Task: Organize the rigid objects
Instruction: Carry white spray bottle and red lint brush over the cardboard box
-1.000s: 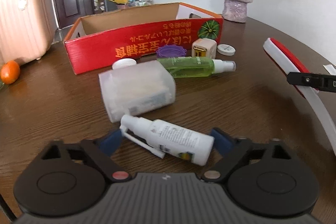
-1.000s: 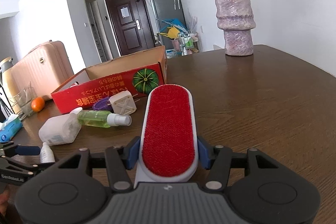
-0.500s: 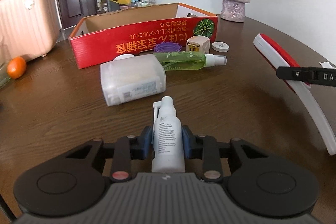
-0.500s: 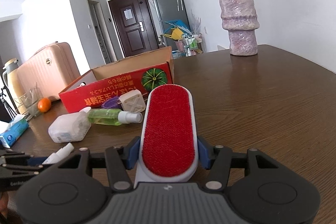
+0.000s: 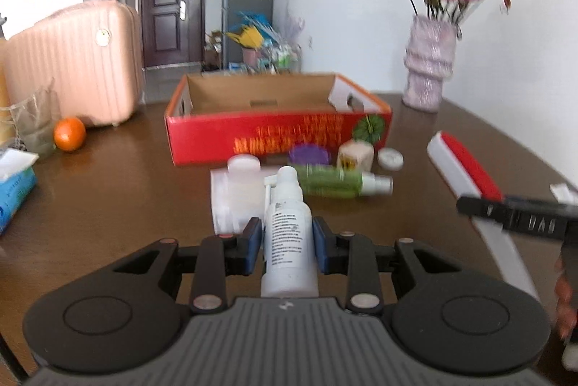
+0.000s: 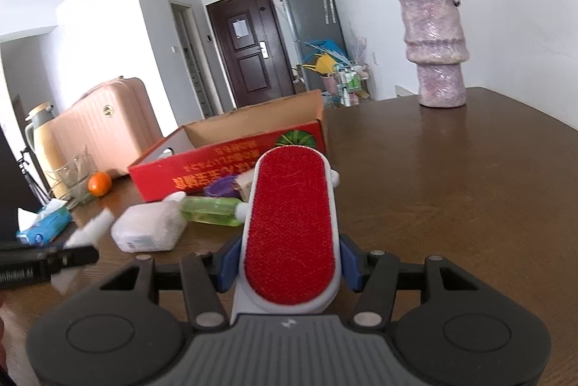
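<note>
Two grippers are in view, each with its jaws pinching one item. Left gripper [image 5: 288,247]: jaws pressed against both sides of a white spray bottle [image 5: 288,234], which points away from the camera toward 12 o'clock, nozzle end forward. Right gripper [image 6: 289,268]: jaws clamped on the white body of a lint brush [image 6: 292,234], red pile face up, long axis toward 12 o'clock.

From the left wrist view, moving outward from the held bottle: a translucent white container [image 5: 234,194] lies on its side on the brown surface [image 5: 126,198] just beyond, at 11 o'clock. A green spray bottle [image 5: 336,182] lies on its side at 1 o'clock, cap toward 3 o'clock. Past it sit a purple lid [image 5: 310,154], a small cream cube [image 5: 356,154] and a round white lid [image 5: 390,158], all just in front of the red cardboard box [image 5: 278,136], which stands open-topped at 12 o'clock. The box interior that shows is bare cardboard.

At 9 o'clock on the surface are a blue tissue pack [image 5: 14,191] and an orange [image 5: 69,134]. A pink suitcase [image 5: 76,75] stands behind the orange. At 2 o'clock a purple vase [image 5: 428,71] holds dried flowers.
</note>
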`<action>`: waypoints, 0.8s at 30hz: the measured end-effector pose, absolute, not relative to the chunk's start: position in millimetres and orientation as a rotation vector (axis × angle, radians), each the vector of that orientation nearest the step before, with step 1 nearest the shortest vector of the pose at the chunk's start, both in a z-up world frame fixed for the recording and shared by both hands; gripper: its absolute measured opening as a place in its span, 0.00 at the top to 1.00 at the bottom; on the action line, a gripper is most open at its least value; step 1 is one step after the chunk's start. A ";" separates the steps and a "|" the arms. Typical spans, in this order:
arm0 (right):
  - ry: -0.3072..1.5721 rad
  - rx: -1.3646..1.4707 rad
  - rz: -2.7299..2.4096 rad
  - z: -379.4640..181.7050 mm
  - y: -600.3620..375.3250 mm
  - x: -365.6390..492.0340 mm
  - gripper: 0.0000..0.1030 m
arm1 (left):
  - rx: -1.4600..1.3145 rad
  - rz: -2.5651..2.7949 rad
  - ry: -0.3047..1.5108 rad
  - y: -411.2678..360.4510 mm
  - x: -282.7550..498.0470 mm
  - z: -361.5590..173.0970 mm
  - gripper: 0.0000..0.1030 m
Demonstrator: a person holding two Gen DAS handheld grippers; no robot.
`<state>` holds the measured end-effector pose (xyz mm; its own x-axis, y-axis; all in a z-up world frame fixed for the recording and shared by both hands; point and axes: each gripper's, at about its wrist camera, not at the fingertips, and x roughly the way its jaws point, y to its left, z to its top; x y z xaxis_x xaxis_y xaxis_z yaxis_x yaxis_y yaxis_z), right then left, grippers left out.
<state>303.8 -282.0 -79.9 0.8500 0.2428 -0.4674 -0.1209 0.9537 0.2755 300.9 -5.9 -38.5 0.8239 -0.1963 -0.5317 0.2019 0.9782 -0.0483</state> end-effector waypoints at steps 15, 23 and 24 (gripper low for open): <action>0.470 0.194 0.274 -31.8 -226.4 353.6 0.47 | -0.085 -0.138 0.471 -8.8 349.7 8.4 0.70; 0.463 0.224 0.280 -23.0 -210.5 392.8 0.47 | -0.148 -0.107 0.457 2.9 386.6 15.8 0.72; 0.463 0.230 0.277 -23.2 -210.0 397.3 0.47 | -0.155 -0.106 0.457 3.7 391.7 16.2 0.72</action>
